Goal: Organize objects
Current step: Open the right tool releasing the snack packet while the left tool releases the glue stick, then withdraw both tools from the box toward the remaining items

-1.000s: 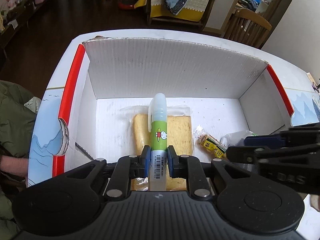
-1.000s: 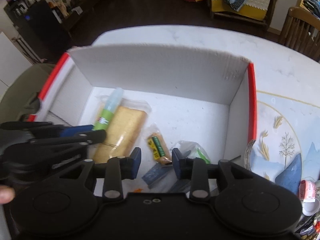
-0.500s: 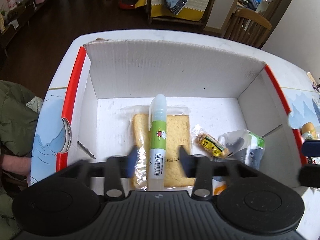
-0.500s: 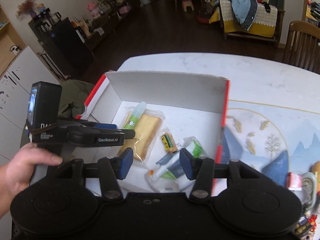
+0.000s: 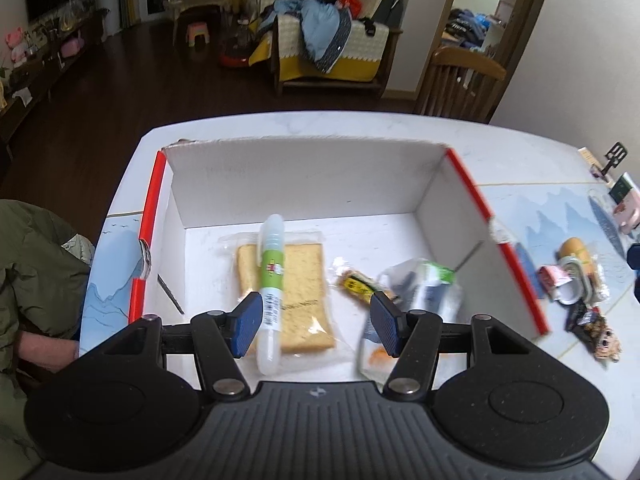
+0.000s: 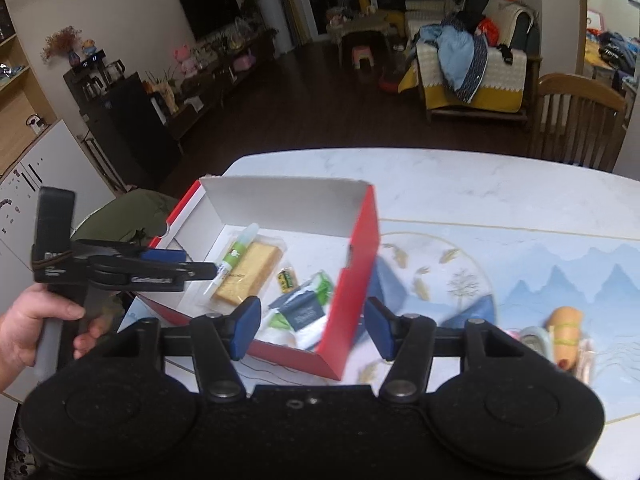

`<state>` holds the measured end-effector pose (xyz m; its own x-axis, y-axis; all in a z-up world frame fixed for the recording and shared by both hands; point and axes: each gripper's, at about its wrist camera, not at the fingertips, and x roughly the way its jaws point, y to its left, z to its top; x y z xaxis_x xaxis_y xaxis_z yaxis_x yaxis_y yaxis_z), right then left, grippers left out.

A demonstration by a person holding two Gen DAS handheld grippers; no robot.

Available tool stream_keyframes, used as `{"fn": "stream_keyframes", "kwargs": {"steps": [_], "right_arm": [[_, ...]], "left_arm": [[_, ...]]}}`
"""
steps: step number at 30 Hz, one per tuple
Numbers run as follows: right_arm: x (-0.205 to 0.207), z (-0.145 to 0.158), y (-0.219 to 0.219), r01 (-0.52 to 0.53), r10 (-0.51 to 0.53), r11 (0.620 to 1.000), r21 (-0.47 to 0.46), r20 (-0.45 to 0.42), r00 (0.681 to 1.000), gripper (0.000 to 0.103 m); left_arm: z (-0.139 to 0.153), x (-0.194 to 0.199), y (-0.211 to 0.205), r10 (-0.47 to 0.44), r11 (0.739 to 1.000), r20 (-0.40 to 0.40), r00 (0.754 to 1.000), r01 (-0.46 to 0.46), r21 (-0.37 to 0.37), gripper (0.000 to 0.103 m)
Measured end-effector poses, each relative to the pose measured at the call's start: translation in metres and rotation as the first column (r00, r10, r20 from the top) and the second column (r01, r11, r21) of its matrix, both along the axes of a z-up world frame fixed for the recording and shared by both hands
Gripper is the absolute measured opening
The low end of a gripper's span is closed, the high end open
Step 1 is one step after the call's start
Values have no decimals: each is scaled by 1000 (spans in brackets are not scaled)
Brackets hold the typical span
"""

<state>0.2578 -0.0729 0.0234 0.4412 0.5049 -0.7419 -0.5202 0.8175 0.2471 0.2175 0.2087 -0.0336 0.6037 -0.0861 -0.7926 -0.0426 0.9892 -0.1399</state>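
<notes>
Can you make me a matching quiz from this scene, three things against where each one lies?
Things:
1. glue pen
2. toast packet
3. hot dog toy

Places:
A. on the box floor
B. on the mat, outside the box
C. lying on the toast packet

Pairs: 1-C, 2-A, 3-B

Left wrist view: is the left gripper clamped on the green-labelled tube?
No. The left gripper stands open with nothing between its pads, and the green-labelled tube lies on the packaged bread slice in the box.
</notes>
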Motion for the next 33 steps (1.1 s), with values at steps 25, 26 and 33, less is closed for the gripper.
{"fn": "stream_keyframes", "kwargs": {"steps": [25, 26, 33], "right_arm": [[-49, -21, -152, 116, -117, 993, 12, 70, 991, 84], [-49, -24, -157, 122, -122, 993, 3, 75, 990, 85], [-57, -43, -194, 141, -136, 989, -50, 102, 986, 90]], "left_arm": [[35, -77, -122, -86, 995, 97, 991, 92, -50, 77], [35, -77, -128, -90, 994, 95, 991, 96, -53, 77], [26, -73, -176, -145, 988, 87, 986, 149, -42, 78]]}}
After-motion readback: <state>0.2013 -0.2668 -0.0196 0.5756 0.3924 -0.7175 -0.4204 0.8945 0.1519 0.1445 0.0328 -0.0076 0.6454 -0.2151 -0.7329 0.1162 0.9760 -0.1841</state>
